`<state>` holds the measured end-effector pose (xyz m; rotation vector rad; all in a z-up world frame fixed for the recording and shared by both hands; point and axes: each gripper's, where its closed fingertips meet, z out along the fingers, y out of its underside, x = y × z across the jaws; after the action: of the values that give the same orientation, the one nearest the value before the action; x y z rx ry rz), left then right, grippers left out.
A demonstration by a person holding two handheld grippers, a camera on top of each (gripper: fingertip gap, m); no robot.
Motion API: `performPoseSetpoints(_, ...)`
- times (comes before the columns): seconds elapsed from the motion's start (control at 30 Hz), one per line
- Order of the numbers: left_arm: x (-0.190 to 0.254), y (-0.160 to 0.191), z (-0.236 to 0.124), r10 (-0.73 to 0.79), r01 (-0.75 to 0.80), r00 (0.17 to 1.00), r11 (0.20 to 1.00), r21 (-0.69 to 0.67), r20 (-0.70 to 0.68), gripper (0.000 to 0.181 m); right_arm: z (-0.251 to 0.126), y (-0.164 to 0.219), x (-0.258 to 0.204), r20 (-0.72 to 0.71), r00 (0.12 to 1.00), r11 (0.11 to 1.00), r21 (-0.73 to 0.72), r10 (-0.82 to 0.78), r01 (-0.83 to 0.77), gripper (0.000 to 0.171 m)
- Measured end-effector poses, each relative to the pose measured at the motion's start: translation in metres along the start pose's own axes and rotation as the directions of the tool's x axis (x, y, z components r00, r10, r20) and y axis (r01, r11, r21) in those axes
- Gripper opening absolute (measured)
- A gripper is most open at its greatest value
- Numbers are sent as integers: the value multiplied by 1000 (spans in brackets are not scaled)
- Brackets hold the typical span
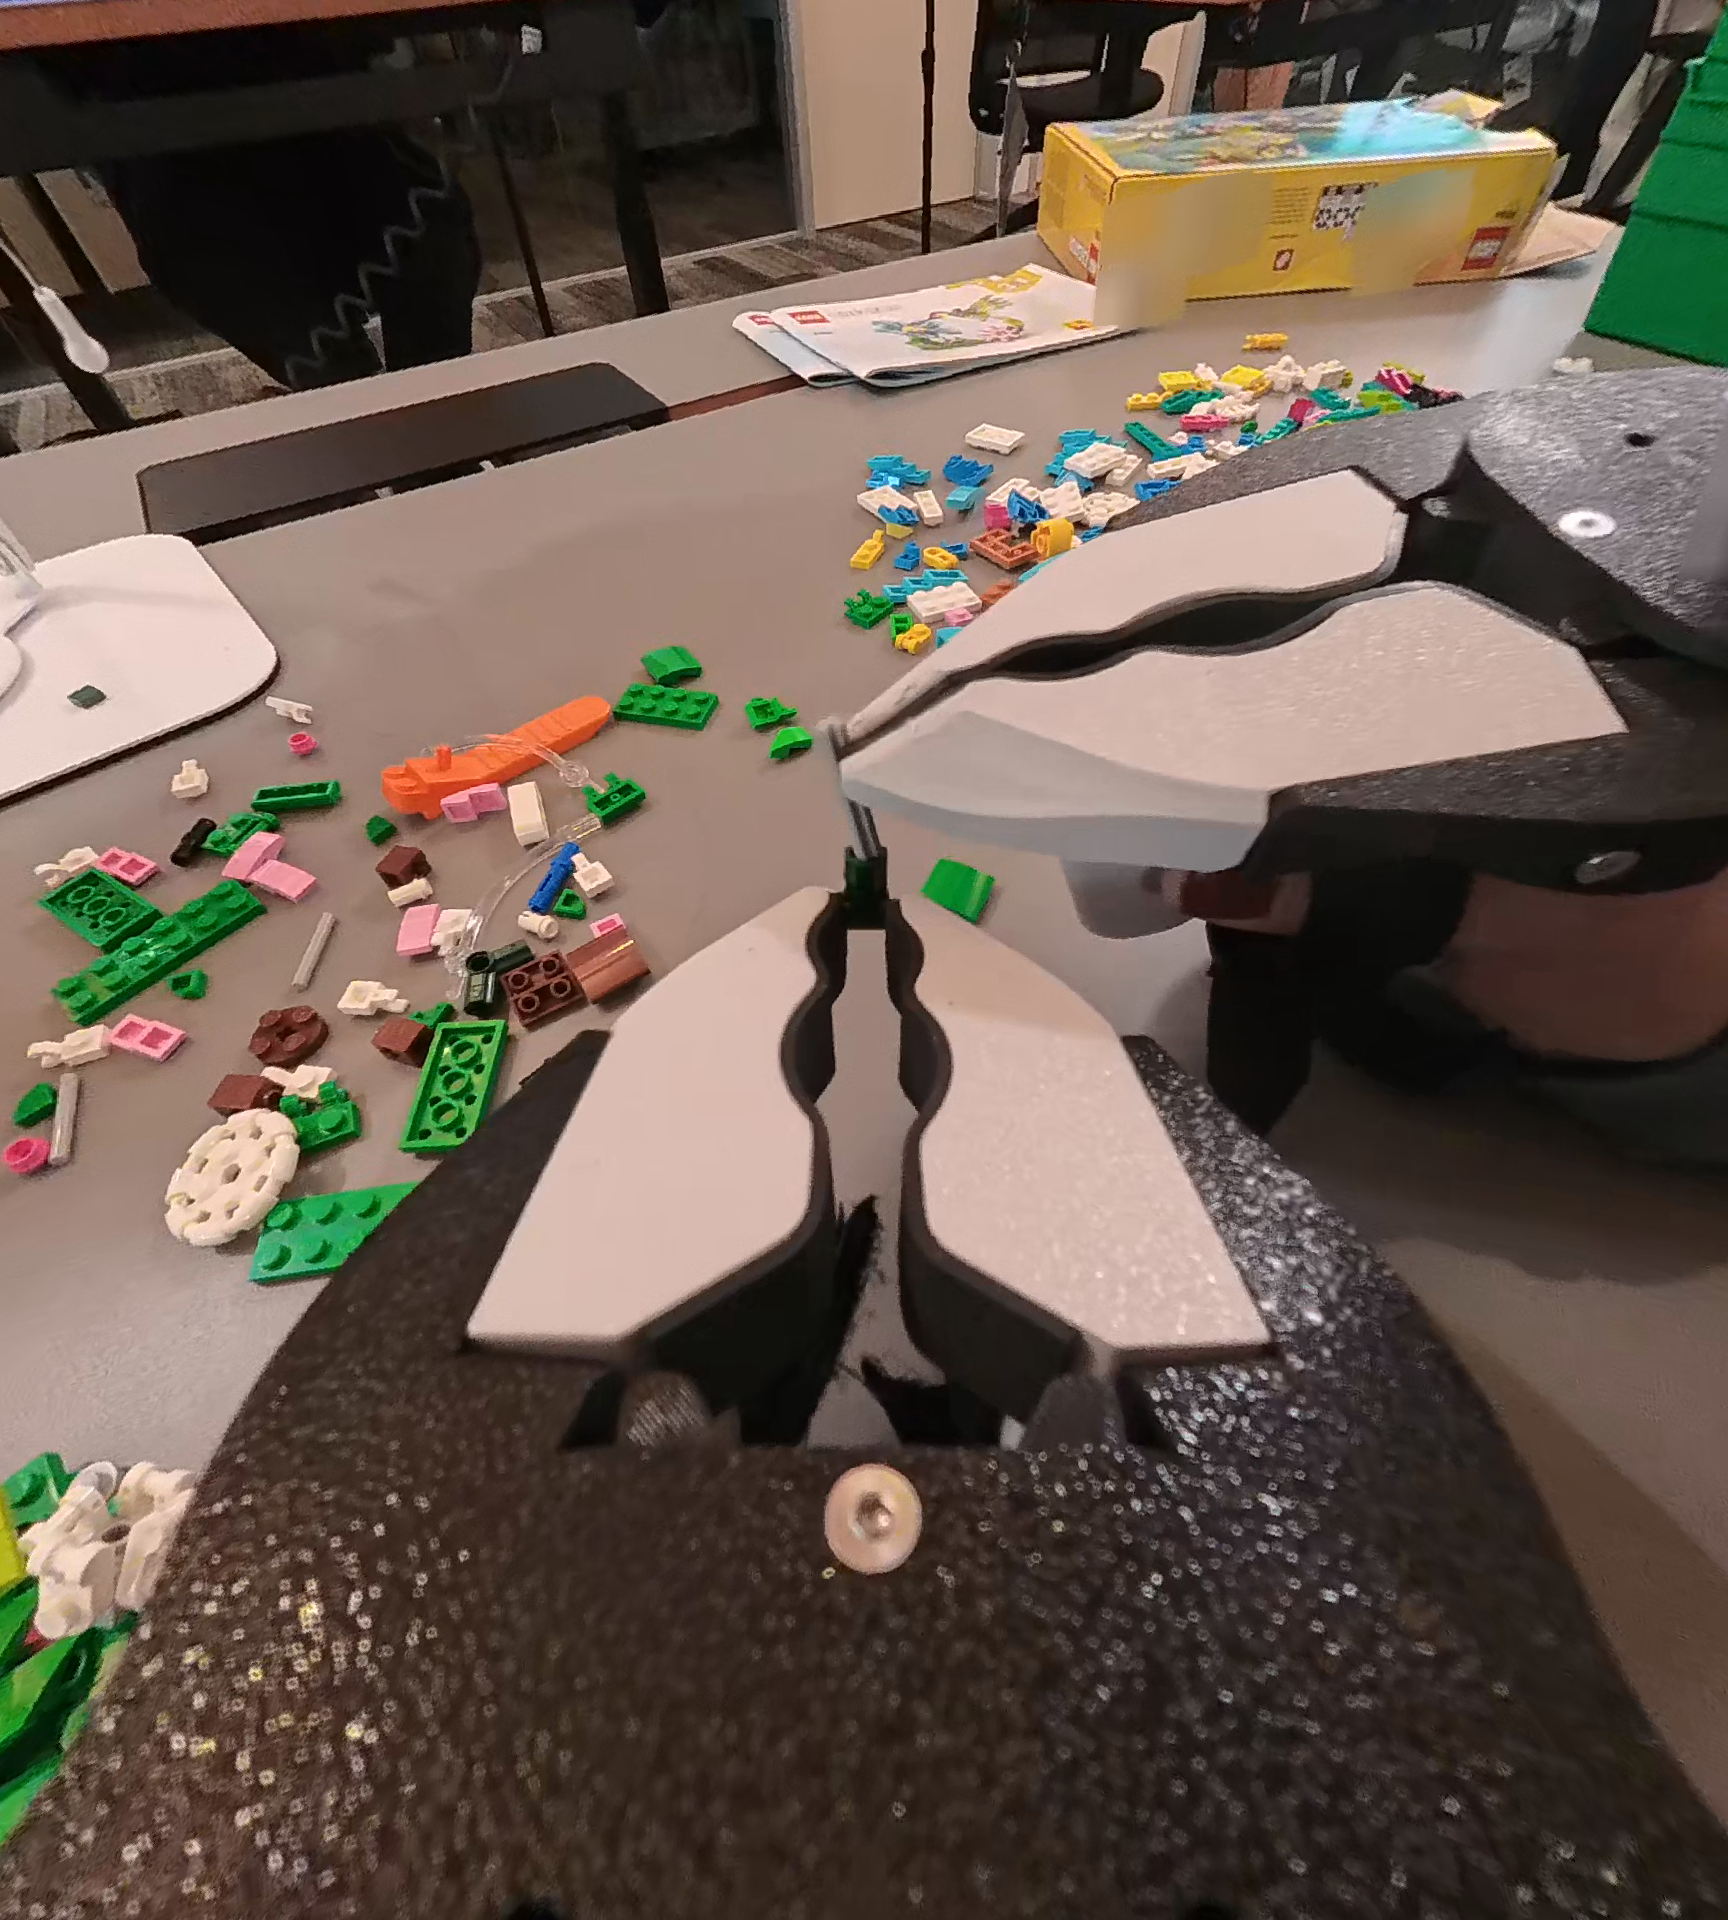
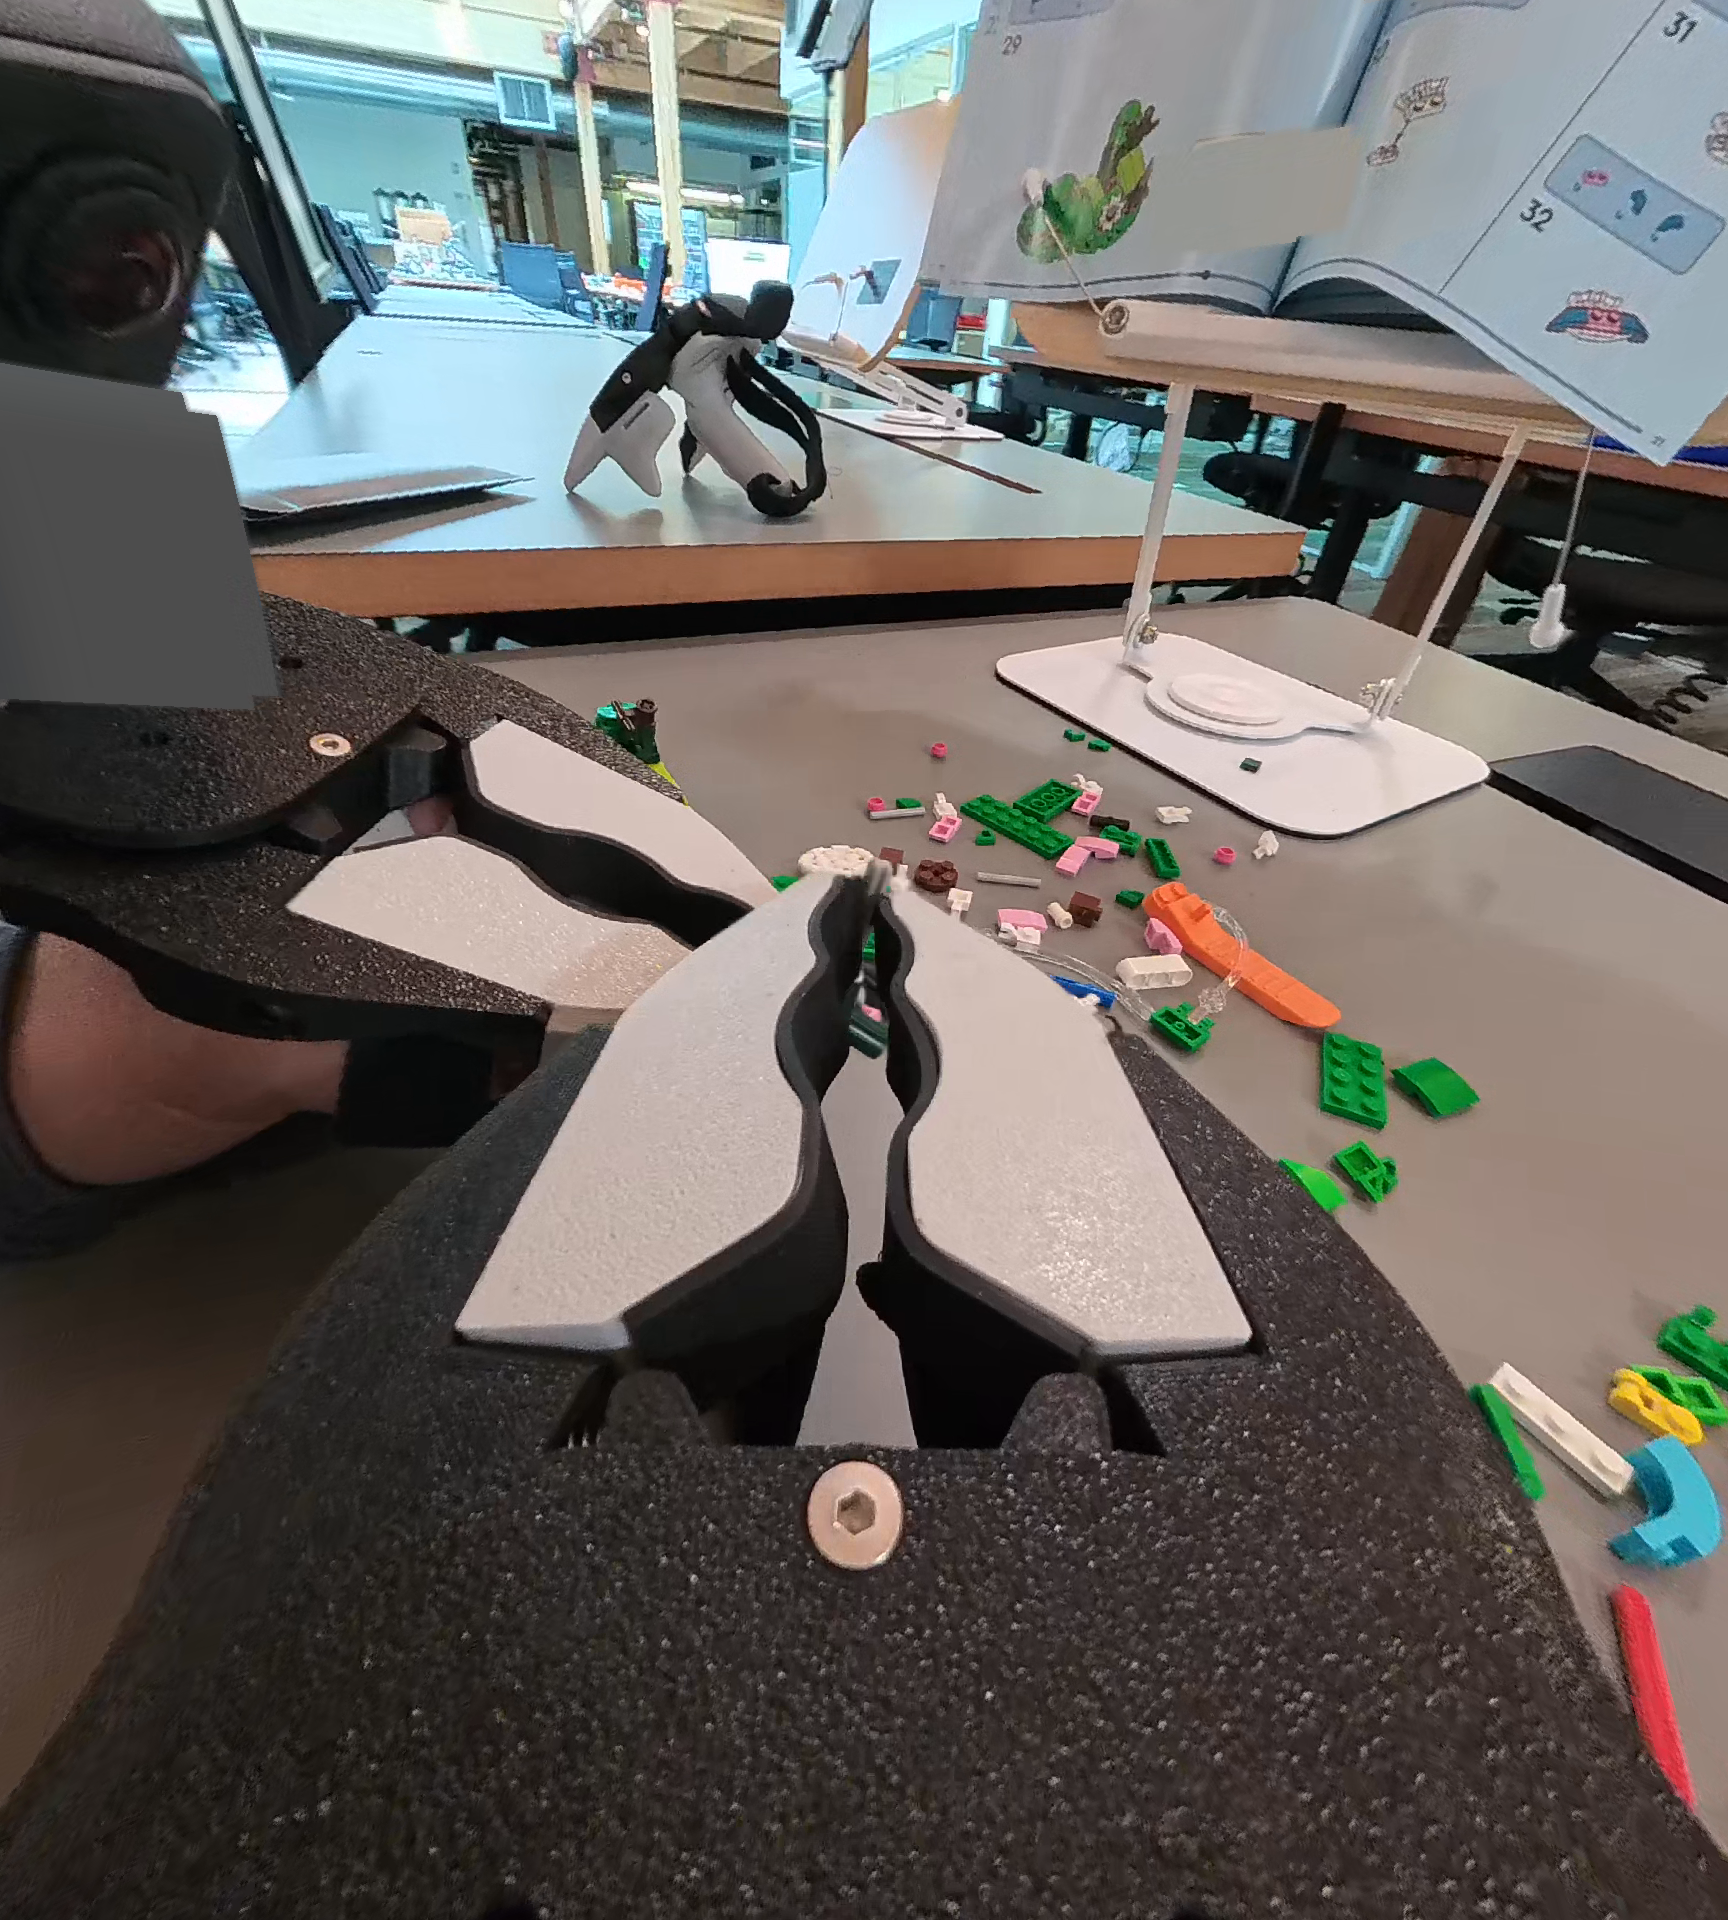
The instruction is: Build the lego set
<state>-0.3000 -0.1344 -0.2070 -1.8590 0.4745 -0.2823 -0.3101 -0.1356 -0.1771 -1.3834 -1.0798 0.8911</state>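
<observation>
The grey worktop [image 1: 548, 582] carries scattered bricks. Only the left wrist view shows the yellow set box [image 1: 1286, 197] and closed booklets [image 1: 922, 322] at the far edge; only the right wrist view shows an open instruction book [image 2: 1359, 156] on a white stand [image 2: 1244, 748]. The left claw [image 1: 862, 909] is clenched on a small dark green piece [image 1: 862, 881]. The right claw [image 1: 839, 740] pinches a thin grey bar [image 1: 858, 805] that meets that piece from above.

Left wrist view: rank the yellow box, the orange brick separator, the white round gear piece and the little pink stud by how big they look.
1. yellow box, though farthest away
2. orange brick separator
3. white round gear piece, nearer the camera, so its rank against the separator is unsure
4. pink stud
</observation>
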Motion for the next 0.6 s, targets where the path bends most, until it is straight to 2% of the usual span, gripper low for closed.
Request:
performPoseSetpoints(0.17,6,-3,-3,-9,11,998,999,30,-58,7,-4,-3,-3,105,994,999,31,31,-34,2)
performPoseSetpoints(0.6,25,-7,-7,60,-47,982,996,72,-180,7,-23,-5,-13,295,954,996,83,-61,38,3)
